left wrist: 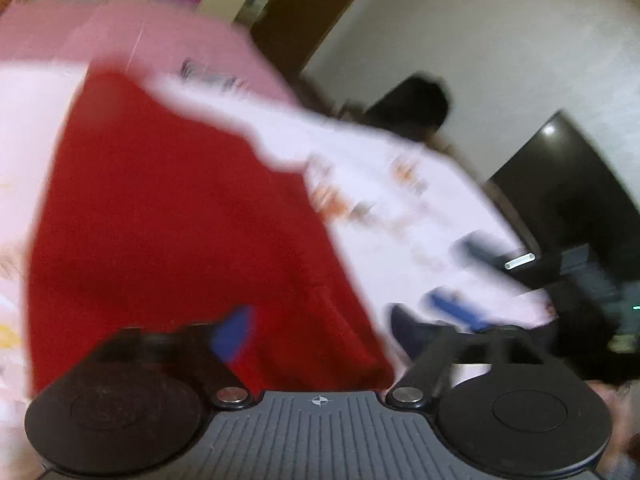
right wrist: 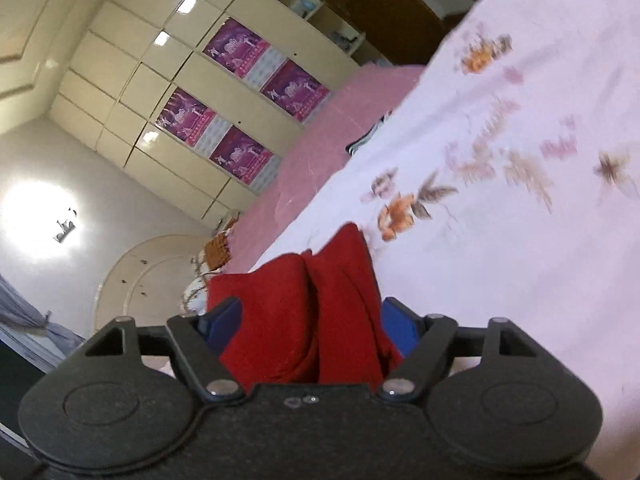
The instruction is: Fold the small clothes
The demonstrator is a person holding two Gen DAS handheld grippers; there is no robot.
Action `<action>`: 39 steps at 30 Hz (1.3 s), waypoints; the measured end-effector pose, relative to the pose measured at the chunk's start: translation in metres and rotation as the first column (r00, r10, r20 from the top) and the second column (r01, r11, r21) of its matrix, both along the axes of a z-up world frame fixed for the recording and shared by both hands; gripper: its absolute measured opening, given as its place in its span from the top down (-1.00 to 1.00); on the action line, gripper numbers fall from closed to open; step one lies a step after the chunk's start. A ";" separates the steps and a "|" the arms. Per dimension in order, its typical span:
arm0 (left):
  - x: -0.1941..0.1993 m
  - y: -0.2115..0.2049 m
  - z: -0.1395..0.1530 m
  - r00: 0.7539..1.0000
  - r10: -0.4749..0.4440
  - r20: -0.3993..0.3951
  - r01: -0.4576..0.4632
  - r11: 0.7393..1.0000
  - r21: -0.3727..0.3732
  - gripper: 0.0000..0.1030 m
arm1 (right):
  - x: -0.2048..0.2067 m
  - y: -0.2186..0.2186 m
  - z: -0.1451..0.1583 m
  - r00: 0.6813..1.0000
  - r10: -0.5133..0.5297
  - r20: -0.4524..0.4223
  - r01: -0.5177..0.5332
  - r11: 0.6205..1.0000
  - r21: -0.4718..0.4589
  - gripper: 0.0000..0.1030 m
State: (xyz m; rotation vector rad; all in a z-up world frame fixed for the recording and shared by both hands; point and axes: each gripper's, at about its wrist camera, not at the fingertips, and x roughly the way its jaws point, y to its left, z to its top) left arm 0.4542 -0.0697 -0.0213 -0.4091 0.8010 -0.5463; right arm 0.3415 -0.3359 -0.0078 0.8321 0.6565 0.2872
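Note:
A small red garment (left wrist: 180, 220) fills the left wrist view, blurred by motion, over a white flowered bedsheet (left wrist: 400, 200). My left gripper (left wrist: 340, 328) has its blue pads (left wrist: 234, 332) wide apart, with red cloth lying between them; whether it grips is unclear. In the right wrist view my right gripper (right wrist: 312, 328) is shut on a bunched fold of the red garment (right wrist: 312, 300), blue pads (right wrist: 400, 328) pressing on either side. The cloth hangs lifted above the sheet (right wrist: 500, 200).
A pink blanket (right wrist: 320, 128) lies along the bed's far side, with a striped item (right wrist: 368, 136) on it. Cream wardrobe doors with purple posters (right wrist: 240, 92) stand behind. A dark screen (left wrist: 568, 184) and dark furniture are beyond the bed's edge.

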 end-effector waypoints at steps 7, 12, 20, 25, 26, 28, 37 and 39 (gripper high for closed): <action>-0.008 0.112 0.011 0.965 0.258 0.037 -0.260 0.962 0.088 -0.71 | 0.014 0.039 -0.023 0.988 0.146 -0.051 -0.142 0.987 0.073 -0.42; 0.003 0.139 -0.022 0.958 0.283 -0.053 -0.279 0.958 0.068 -0.71 | 0.033 0.060 -0.033 0.974 0.199 -0.108 -0.196 0.980 0.030 -0.29; 0.007 0.110 -0.048 0.966 0.245 -0.082 -0.236 0.966 0.104 -0.71 | 0.062 0.091 -0.039 0.950 0.265 -0.164 -0.284 0.952 -0.112 0.24; 0.014 0.112 -0.048 0.971 0.224 -0.081 -0.215 0.970 0.113 -0.71 | 0.065 0.111 -0.027 0.940 0.315 -0.132 -0.338 0.913 -0.227 0.30; 0.015 0.110 -0.047 0.973 0.218 -0.079 -0.207 0.970 0.124 -0.71 | 0.067 0.117 -0.028 0.939 0.314 -0.138 -0.341 0.898 -0.277 0.32; 0.017 0.110 -0.045 0.973 0.213 -0.083 -0.201 0.970 0.137 -0.71 | 0.066 0.123 -0.027 0.944 0.311 -0.115 -0.331 0.886 -0.324 0.32; 0.044 0.095 -0.010 0.970 0.243 0.030 -0.245 0.958 0.150 -0.70 | 0.033 0.163 0.034 0.900 0.421 0.114 -0.232 0.684 -0.691 0.72; 0.049 0.083 -0.004 0.975 0.216 0.050 -0.221 0.963 0.156 -0.69 | 0.027 0.153 0.043 0.902 0.409 0.138 -0.202 0.683 -0.702 0.72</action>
